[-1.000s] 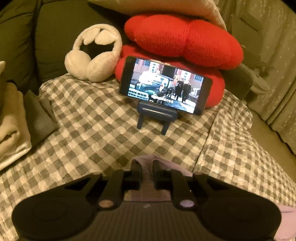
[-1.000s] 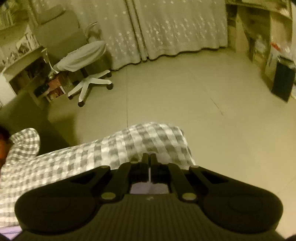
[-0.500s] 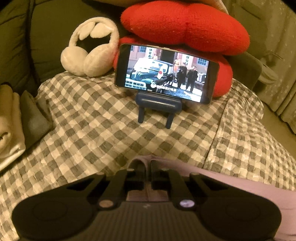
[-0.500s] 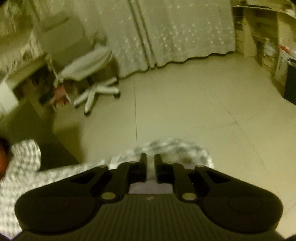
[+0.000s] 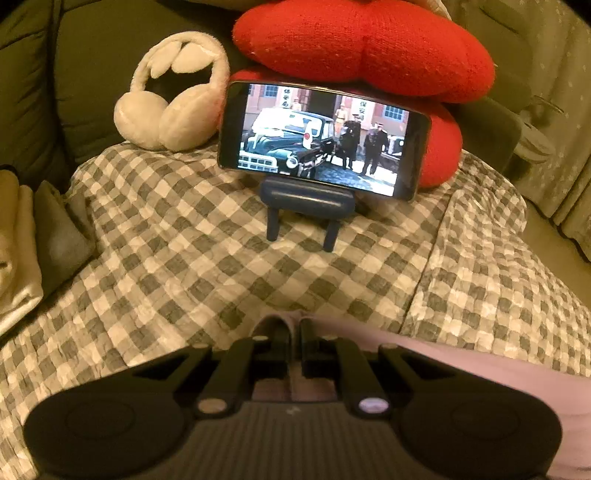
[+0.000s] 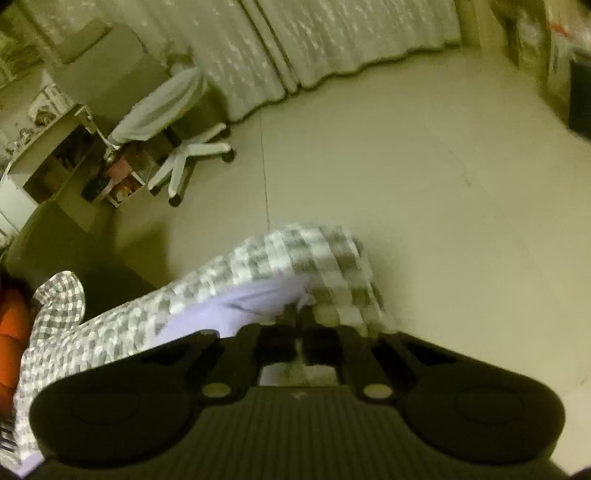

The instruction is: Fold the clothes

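Observation:
A pale lilac garment (image 5: 461, 365) lies on the grey-and-white checked cover (image 5: 184, 258). My left gripper (image 5: 294, 332) is shut on the lilac garment's edge, low over the cover. In the right wrist view the same lilac garment (image 6: 236, 306) stretches leftward across the cover (image 6: 295, 251). My right gripper (image 6: 300, 325) is shut on a corner of it at the cover's far edge. The view there is blurred.
A phone (image 5: 321, 138) playing video stands on a blue holder (image 5: 306, 206) ahead of the left gripper, before red cushions (image 5: 369, 48) and white earmuffs (image 5: 173, 99). Folded cream and grey cloths (image 5: 26, 236) lie at left. An office chair (image 6: 173, 122) and curtains (image 6: 332, 33) stand beyond the floor.
My left gripper has moved forward toward the phone with the garment. My right gripper briefly opened a little, then shut on the lilac garment's corner and pulled it out along the cover.

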A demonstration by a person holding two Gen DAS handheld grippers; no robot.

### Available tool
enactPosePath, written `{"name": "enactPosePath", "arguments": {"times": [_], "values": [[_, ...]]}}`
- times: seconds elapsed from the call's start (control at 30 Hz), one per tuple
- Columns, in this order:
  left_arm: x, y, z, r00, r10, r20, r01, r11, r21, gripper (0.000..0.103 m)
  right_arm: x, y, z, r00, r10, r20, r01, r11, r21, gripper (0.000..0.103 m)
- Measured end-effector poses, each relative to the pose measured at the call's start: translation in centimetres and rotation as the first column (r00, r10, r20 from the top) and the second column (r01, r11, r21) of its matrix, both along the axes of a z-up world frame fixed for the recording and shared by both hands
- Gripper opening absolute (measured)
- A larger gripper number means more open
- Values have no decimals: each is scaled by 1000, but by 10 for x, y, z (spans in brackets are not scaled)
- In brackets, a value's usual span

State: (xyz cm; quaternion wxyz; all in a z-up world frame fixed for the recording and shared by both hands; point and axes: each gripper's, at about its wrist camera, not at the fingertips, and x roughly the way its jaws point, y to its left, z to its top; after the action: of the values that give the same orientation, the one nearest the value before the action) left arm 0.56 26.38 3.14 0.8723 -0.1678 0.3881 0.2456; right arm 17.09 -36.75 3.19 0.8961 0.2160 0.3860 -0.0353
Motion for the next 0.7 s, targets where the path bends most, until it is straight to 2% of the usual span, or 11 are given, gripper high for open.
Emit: {"name": "enactPosePath", "arguments": {"times": [0.1,0.13,0.2,0.33,0.37,0.4,0.47,0.53,0.57,0.6,0.7], "values": [[1,1,-1,1000,1,-9,-1,1000,-2,6,-4,9,25,1000,-29,6,29,983,-180,3],[1,1,-2,1000,1,-13,-1,1000,-1,6,-7,10,33,1000,-29,8,31,976,-216,3],[2,1,-2,1000,-1,-21,1,1000,2,6,-11,7,39,1000,-3,1,3,975,-224,3],[3,-3,-2,1000,-14,-22,14,1000,22,6,-1,22,-2,978,88,-191,-155,915,-372,5],[3,-2,-1,1000,-13,-21,13,1000,16,6,0,22,-12,972,82,-220,-167,902,-398,5],[3,0,-1,1000,-12,-20,12,1000,12,6,1,20,-17,972,70,-222,-160,895,-416,11],[3,0,-2,1000,-10,-21,10,1000,6,6,-2,13,-12,985,50,-167,-117,899,-423,12],[3,1,-3,1000,-8,-23,8,1000,1,6,-8,6,4,998,49,-38,-60,917,-394,19],[4,0,-3,1000,-8,-25,8,1000,4,6,-10,5,9,998,55,6,-49,927,-371,33],[4,-1,-3,1000,-11,-24,11,1000,9,6,-9,6,9,997,70,26,-56,934,-353,43],[5,-3,-3,1000,-18,-25,18,1000,22,6,0,12,-6,996,90,12,-82,945,-317,43]]}}
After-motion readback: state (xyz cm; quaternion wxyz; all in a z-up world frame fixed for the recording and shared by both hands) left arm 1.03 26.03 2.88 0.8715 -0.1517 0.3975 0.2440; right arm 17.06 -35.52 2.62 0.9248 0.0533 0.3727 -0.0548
